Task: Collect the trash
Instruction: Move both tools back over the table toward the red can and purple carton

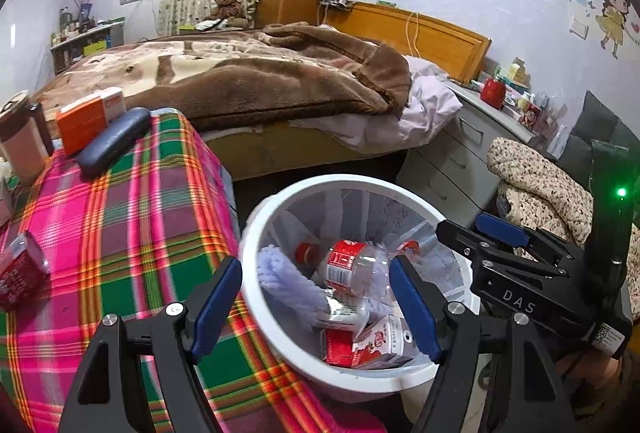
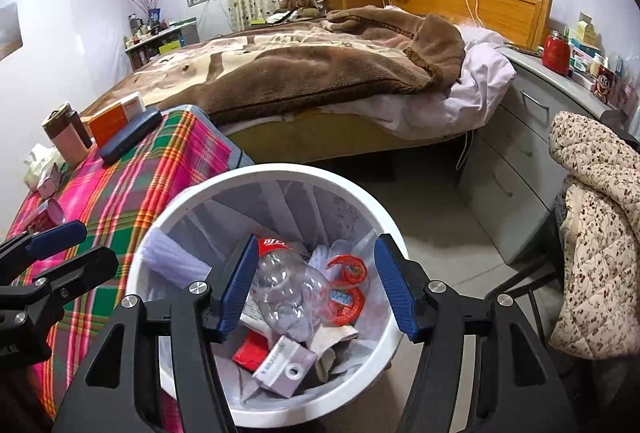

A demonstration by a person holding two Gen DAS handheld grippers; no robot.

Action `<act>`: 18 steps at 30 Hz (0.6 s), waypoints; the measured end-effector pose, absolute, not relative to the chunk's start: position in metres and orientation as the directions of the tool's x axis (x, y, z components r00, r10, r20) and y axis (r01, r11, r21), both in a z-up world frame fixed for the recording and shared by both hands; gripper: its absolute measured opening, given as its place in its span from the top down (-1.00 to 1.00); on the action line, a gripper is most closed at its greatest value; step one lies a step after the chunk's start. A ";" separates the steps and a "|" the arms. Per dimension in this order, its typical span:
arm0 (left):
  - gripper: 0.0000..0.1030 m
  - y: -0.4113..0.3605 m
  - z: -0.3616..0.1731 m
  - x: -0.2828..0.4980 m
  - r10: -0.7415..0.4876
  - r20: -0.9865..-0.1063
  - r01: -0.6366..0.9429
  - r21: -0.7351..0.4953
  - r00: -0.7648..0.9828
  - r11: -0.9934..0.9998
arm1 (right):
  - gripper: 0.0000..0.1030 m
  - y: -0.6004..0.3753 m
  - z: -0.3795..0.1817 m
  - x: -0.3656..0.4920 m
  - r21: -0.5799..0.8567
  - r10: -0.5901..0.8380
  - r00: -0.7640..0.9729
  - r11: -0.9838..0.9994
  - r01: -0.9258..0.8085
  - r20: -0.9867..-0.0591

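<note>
A white trash bin (image 1: 256, 225) (image 2: 160, 217) stands beside the plaid-covered table. Inside lie a clear plastic bottle with a red label (image 1: 352, 265) (image 2: 292, 293), small red-and-white cartons (image 1: 376, 345) (image 2: 284, 365) and purple-white wrapping (image 1: 280, 277). My left gripper (image 1: 316, 305) is open and empty, above the bin's left rim. My right gripper (image 2: 316, 293) is open and empty, directly over the bin's opening; it also shows in the left wrist view (image 1: 500, 237). A red carton (image 1: 20, 273) (image 2: 48, 217) lies on the table at the left.
The plaid table (image 1: 120, 233) (image 2: 132, 185) holds an orange box (image 1: 88, 117), a dark glasses case (image 1: 114, 141) and a pink cup (image 1: 20, 141). A bed (image 1: 240, 81) is behind. A grey dresser (image 2: 520, 153) and a floral quilt (image 2: 600, 225) are at the right.
</note>
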State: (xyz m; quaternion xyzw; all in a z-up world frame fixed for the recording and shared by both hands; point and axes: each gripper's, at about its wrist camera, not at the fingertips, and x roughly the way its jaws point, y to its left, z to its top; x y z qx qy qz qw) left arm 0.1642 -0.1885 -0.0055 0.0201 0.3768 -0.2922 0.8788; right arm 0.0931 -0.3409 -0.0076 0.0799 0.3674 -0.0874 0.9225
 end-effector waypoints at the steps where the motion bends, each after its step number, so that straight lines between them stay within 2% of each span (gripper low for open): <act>1: -0.47 -0.185 -0.004 0.163 -0.498 -0.670 0.527 -0.185 0.550 0.830 | -0.20 -0.339 -0.006 0.093 0.082 -0.102 0.718 0.973 0.217 -0.688; 18: -0.47 -0.110 0.020 0.156 -0.439 -0.622 0.430 -0.177 0.648 0.885 | -0.20 -0.290 0.010 0.096 0.106 -0.039 0.771 0.985 0.138 -0.636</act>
